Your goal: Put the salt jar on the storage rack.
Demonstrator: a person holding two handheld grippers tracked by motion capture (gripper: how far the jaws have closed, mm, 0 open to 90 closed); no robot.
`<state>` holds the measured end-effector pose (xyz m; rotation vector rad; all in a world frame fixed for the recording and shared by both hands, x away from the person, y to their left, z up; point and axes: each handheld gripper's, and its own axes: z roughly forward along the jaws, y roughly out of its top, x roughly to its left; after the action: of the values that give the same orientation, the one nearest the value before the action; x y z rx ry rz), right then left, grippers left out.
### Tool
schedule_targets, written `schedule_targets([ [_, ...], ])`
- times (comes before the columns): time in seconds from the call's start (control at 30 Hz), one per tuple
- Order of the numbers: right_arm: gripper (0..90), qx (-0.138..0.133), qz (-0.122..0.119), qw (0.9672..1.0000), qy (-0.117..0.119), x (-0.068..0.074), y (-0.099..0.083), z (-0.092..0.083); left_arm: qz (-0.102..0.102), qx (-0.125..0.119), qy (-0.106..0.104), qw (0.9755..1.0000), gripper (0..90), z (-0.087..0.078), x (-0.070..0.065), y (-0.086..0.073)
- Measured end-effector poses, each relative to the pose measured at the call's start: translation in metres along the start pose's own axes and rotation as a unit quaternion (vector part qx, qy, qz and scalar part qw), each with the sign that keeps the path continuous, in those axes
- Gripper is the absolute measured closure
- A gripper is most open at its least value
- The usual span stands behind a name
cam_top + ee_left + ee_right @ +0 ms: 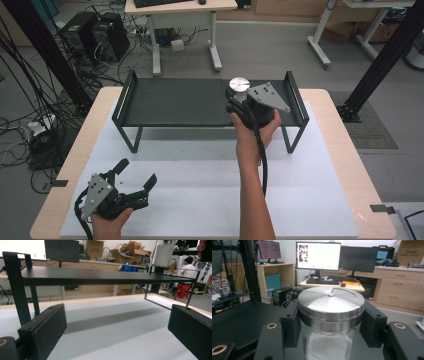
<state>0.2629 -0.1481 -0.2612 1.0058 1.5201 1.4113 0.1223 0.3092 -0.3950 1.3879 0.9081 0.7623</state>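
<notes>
The right gripper (239, 100) is clamping the jar (329, 322) under its lid over the shelf (175, 102), keeping it upright, while the left gripper (135, 176) is idling wide open and empty.

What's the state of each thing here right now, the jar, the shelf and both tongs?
Jar: upright, metal lid on, white powder inside, held over the shelf's right end.
Right tongs: shut on the jar, just below its lid.
Left tongs: open, holding nothing, low over the white mat.
Black shelf: standing on the table, its top bare.
</notes>
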Motion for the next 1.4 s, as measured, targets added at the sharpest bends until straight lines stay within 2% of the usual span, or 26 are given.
schedule_targets([
  [0.23,42.6,0.005,0.002,0.9999,-0.009,-0.006,-0.001,0.014,-0.002,0.001,-0.001,1.0000,2.3,0.001,0.001,-0.001],
  [0.4,42.6,0.020,-0.003,0.9997,-0.016,-0.007,-0.004,0.026,0.000,0.002,-0.002,1.0000,2.3,0.002,0.001,0.000],
  [0.6,42.6,0.030,0.010,0.9993,-0.020,-0.013,-0.011,0.038,-0.001,0.003,-0.002,1.0000,2.3,0.004,0.001,0.000],
  [1.1,42.2,0.036,0.019,0.9990,-0.019,-0.014,-0.017,0.044,-0.005,0.004,0.000,1.0000,2.4,0.005,0.000,-0.002],
  [1.13,40.3,0.037,0.019,0.9990,-0.019,-0.015,-0.016,0.043,-0.004,0.005,0.000,1.0000,2.4,0.005,0.000,-0.002],
  [1.2,28.6,0.029,0.020,0.9990,-0.027,-0.012,-0.016,0.041,-0.005,0.006,0.000,1.0000,2.4,0.005,0.000,-0.003],
  [1.4,20.4,0.005,0.005,0.9990,-0.045,-0.004,-0.012,0.021,-0.005,0.002,-0.002,1.0000,2.4,0.003,-0.001,-0.003],
])
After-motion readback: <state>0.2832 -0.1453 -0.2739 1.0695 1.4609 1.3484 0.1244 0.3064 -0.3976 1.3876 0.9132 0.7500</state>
